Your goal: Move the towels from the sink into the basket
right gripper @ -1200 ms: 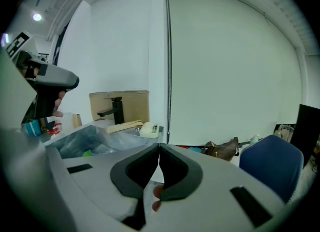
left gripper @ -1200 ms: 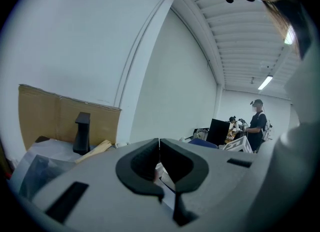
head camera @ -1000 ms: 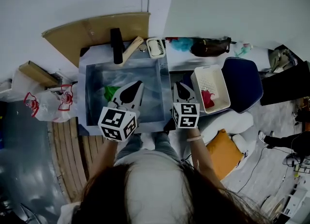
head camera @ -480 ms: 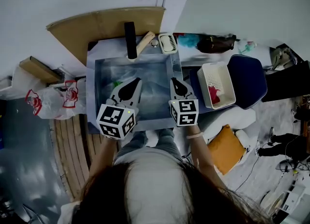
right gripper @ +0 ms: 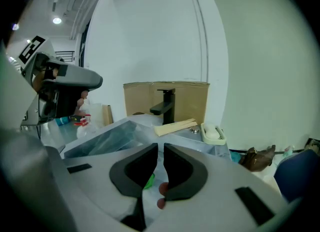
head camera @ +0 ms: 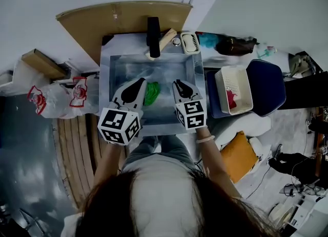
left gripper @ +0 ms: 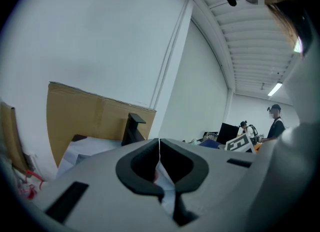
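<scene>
Standing at the pick-up step, you hold both grippers low over the sink, and neither one carries anything. The left gripper has its jaws pressed together at the tips with nothing between them. The right gripper is likewise closed to a thin slit and is empty. One green towel lies crumpled on the sink floor between the two grippers, just beside the left gripper's tip and a little apart from the right. The right gripper view shows it below and beyond the jaws, not inside them. The basket stands to the right of the sink with a red towel already in it. Your next move, in my judgement, requires spreading one gripper's jaws, lowering them over the green towel and closing on a fold before any lift.
</scene>
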`<state>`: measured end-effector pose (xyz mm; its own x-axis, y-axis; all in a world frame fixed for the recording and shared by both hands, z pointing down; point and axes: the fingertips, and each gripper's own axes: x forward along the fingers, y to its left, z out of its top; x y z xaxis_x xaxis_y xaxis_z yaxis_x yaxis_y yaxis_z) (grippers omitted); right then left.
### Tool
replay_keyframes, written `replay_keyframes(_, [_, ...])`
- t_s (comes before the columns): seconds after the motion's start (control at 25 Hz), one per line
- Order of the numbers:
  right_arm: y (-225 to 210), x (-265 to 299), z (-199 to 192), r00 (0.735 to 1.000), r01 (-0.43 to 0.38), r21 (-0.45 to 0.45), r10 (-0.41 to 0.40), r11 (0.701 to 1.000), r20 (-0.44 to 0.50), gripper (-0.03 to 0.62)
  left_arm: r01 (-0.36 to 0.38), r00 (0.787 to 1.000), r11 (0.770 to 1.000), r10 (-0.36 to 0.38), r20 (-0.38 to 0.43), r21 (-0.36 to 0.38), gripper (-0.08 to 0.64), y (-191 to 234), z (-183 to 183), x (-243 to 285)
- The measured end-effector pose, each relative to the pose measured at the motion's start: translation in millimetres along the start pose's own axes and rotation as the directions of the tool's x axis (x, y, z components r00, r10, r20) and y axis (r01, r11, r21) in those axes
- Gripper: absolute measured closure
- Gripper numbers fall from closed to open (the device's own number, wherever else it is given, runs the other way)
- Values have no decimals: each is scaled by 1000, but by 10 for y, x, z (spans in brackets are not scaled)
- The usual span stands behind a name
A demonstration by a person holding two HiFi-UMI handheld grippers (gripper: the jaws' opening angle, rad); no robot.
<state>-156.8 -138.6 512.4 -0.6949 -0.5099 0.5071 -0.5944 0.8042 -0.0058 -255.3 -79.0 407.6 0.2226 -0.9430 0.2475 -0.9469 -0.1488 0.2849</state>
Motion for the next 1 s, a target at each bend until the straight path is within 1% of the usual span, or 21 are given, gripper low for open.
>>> replay_keyframes(0.16, [257, 198, -51, 996, -75, -32, 74, 997, -46, 540, -44, 999, 999, 44, 10, -24, 550, 187, -12, -110])
replay_keyframes(0.4, [593, 476, -231, 977, -181, -94, 168, 979, -130, 495, -101, 995, 994, 101, 9, -52, 551, 448, -94, -261])
replay_keyframes(0.56, [760, 651, -336, 965, -223, -113, 202, 968, -167, 476, -130, 991, 989, 130, 2, -70, 550, 599, -182, -331])
replay_keyframes(0.68, [890, 788, -441, 955, -252, -125, 226, 960, -190, 448, -147, 989, 986, 147, -12, -75, 550, 705, -269, -355])
replay_keyframes(0.88, [1082, 994, -625, 933, -303, -150, 261, 941, -248, 422, -189, 982, 976, 189, -10, -106, 550, 877, -346, -431])
replay_keyframes(1.0, [1120, 1123, -828, 917, -319, -157, 262, 935, -301, 403, -201, 980, 973, 201, -15, -114, 551, 949, -394, -458])
